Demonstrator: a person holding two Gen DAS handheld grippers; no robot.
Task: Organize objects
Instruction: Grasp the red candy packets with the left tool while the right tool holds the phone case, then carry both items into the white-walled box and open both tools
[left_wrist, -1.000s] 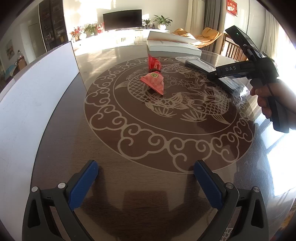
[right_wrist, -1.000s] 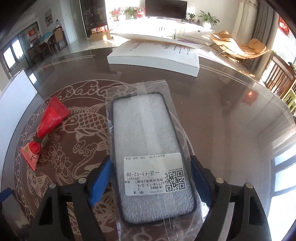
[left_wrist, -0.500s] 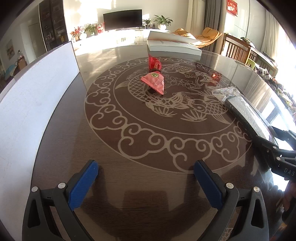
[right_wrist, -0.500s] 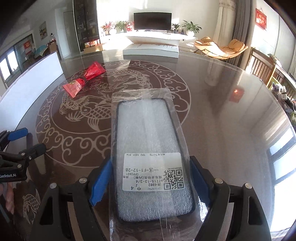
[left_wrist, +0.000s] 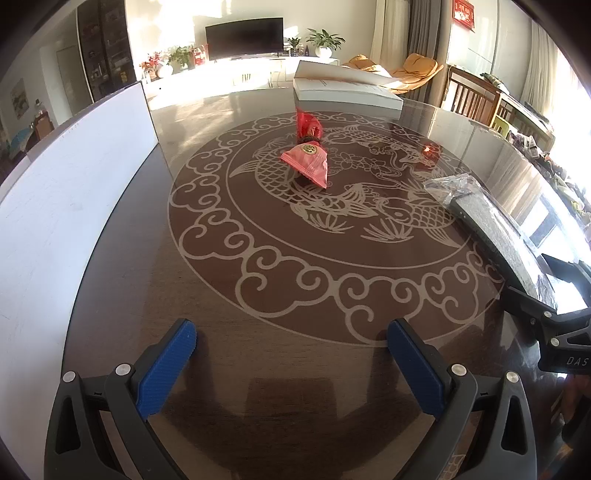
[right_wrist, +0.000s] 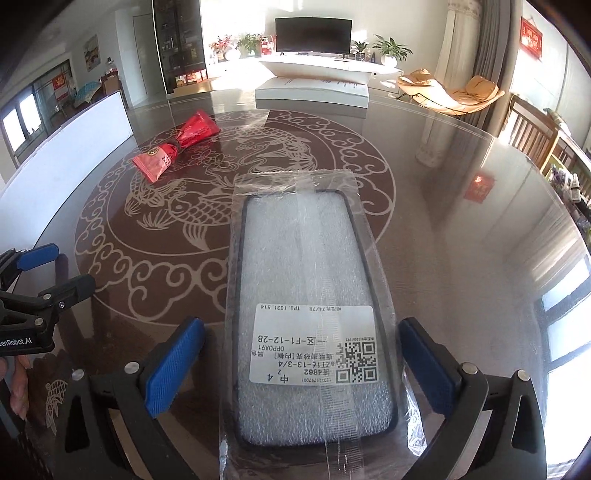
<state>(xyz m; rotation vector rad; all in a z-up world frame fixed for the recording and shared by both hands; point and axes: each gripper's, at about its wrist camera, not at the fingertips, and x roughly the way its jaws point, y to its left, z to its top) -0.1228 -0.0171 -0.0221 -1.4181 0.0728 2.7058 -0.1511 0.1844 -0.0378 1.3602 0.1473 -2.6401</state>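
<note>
R gripper (right_wrist: 301, 363): fingers have just been opening and now stand wide, blue pads clear of both long edges of the bagged case (right_wrist: 308, 314), which lies flat on the tabletop (right_wrist: 461, 236) between them, label end nearest. Looks like a release, so the step in hand is prob. backing off w/o dragging the bag. To do it well: lift straight up and back along the case's length, keep the fingers spread, watch the loose plastic at the sides, since it could snag a pad and skew the case.

L gripper (left_wrist: 291, 369): fingers wide, nothing between them, hovering over bare tabletop near the edge, beside the white board (left_wrist: 74, 206) on its left.

Further out, mid-tabletop on the fish pattern: red packets (right_wrist: 173, 147), two tied together, well apart from the case. Likely next to sort; L gripper is the nearer one.

Far edge: white box (right_wrist: 312, 94), prob. not involved. Where things should end up I can't tell.
</note>
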